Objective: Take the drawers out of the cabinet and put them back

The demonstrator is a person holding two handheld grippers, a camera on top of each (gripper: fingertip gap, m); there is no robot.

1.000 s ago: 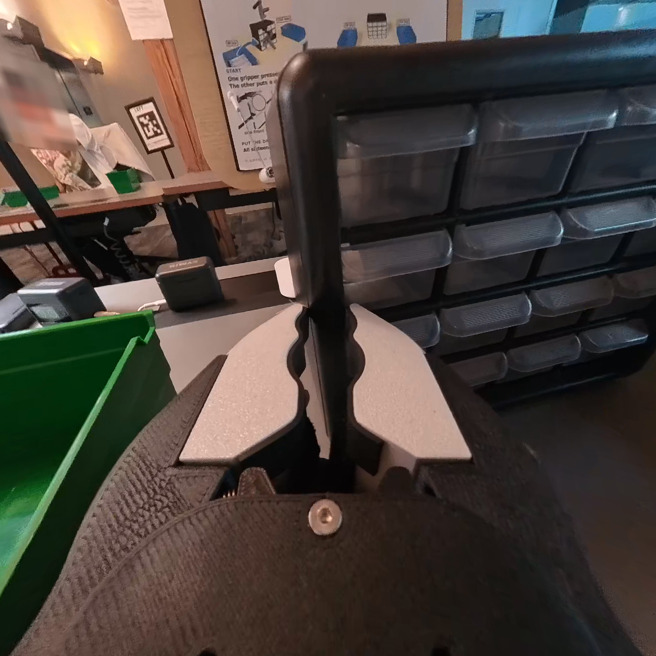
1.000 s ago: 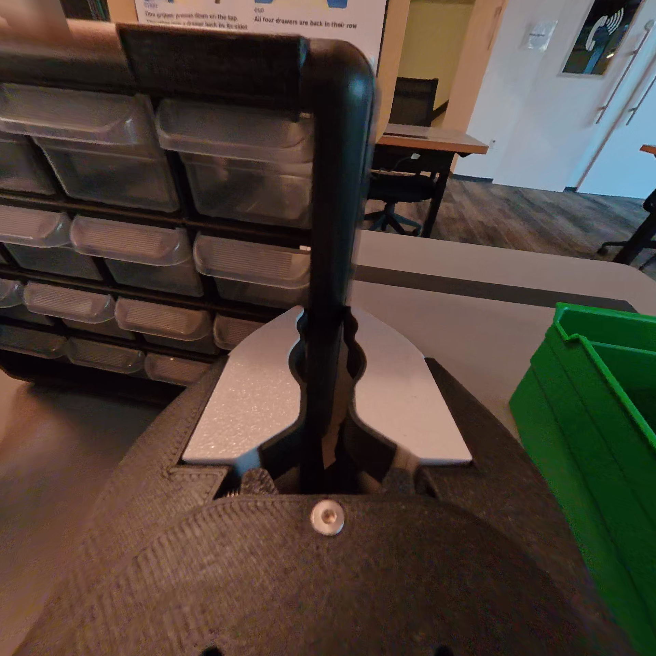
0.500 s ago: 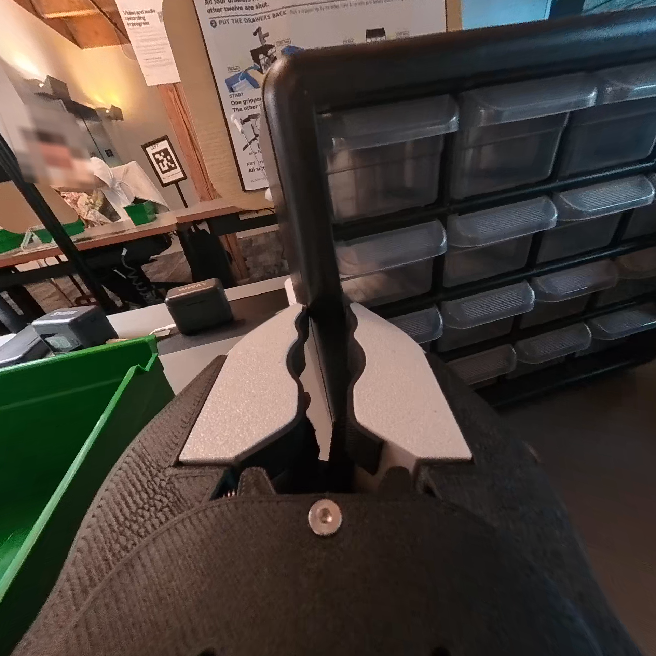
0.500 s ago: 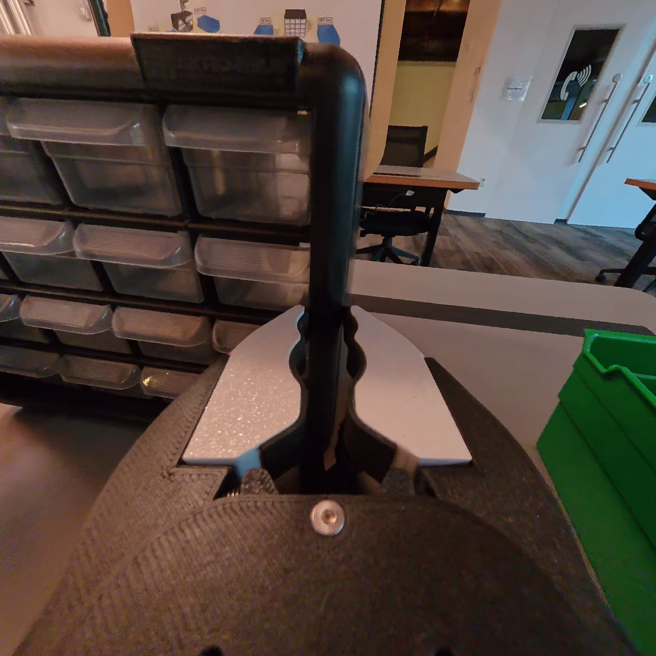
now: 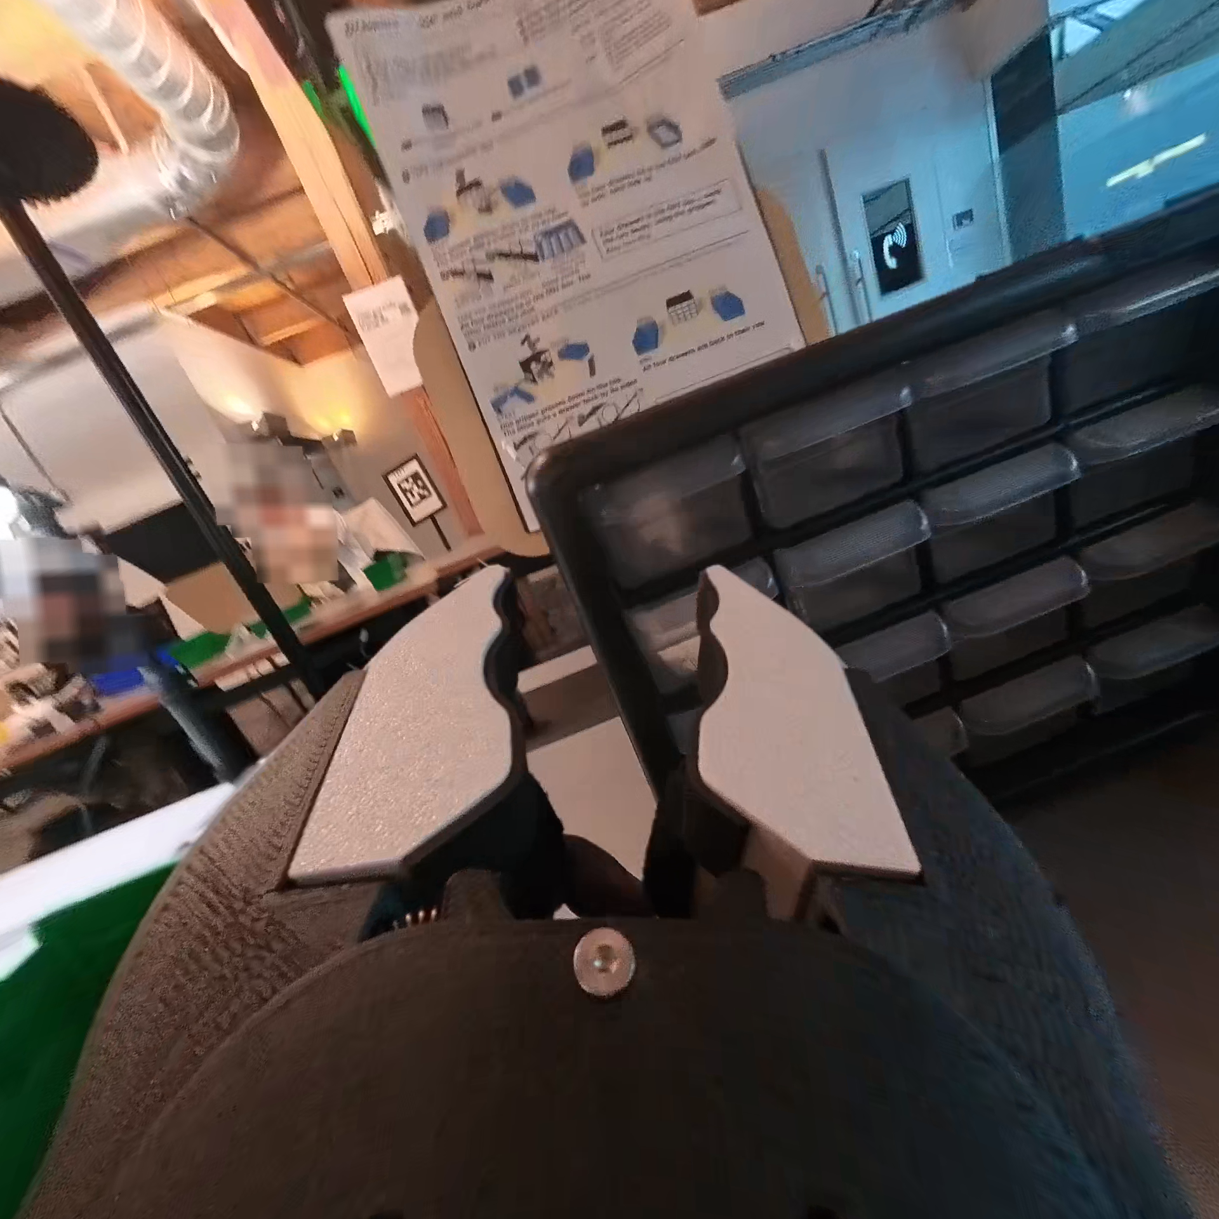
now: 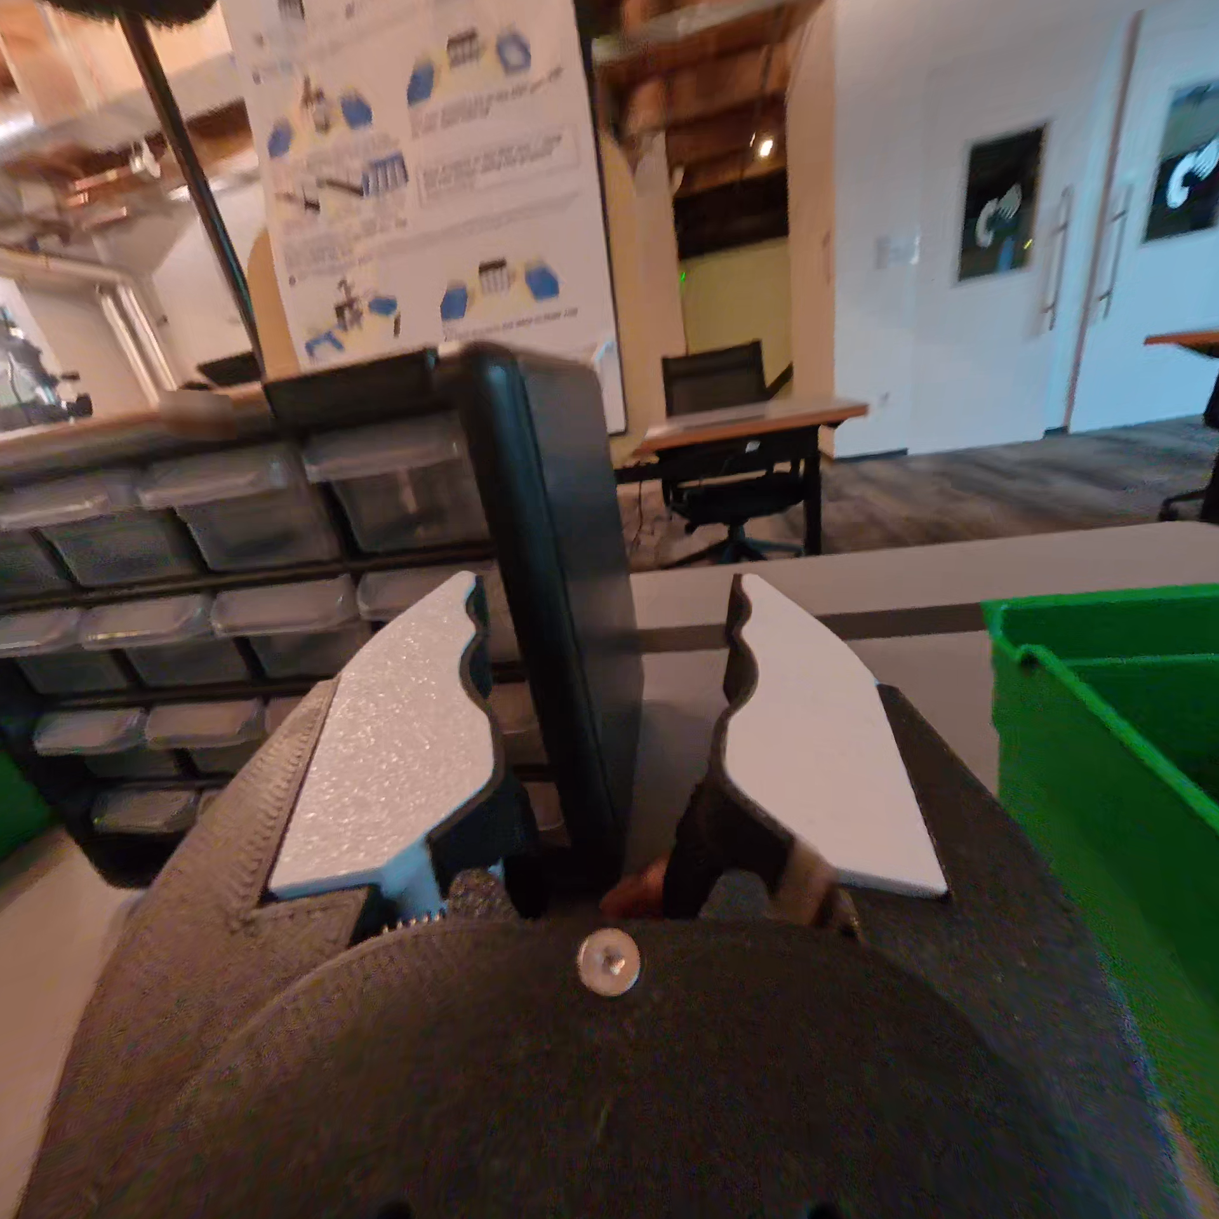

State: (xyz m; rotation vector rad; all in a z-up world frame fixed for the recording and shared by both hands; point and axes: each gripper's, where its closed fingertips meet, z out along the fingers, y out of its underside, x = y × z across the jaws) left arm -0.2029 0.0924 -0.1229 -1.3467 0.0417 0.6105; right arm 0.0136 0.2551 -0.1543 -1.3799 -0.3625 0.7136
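Note:
The black cabinet (image 5: 567, 534) stands upright on the grey table with rows of clear drawers (image 5: 838, 471), all pushed in. My left gripper (image 5: 603, 580) is open; the cabinet's left front edge runs between its spread fingers, nearer the right one. In the right wrist view the cabinet (image 6: 561, 528) shows its right side and its clear drawers (image 6: 402, 488). My right gripper (image 6: 603, 584) is open too; the cabinet's right edge stands between its fingers, nearer the left one. Neither gripper holds anything.
A green bin (image 5: 46, 1002) lies close at the lower left of the left gripper. Another green bin (image 6: 1108, 712) stands right of the right gripper. A black stand pole (image 5: 152, 422) rises behind on the left. An instruction poster (image 5: 593, 231) hangs behind the cabinet.
Both grippers were shut on the cabinet's front side edges; both have opened and let go. Both views have tilted up and the cabinet now sits lower in them.

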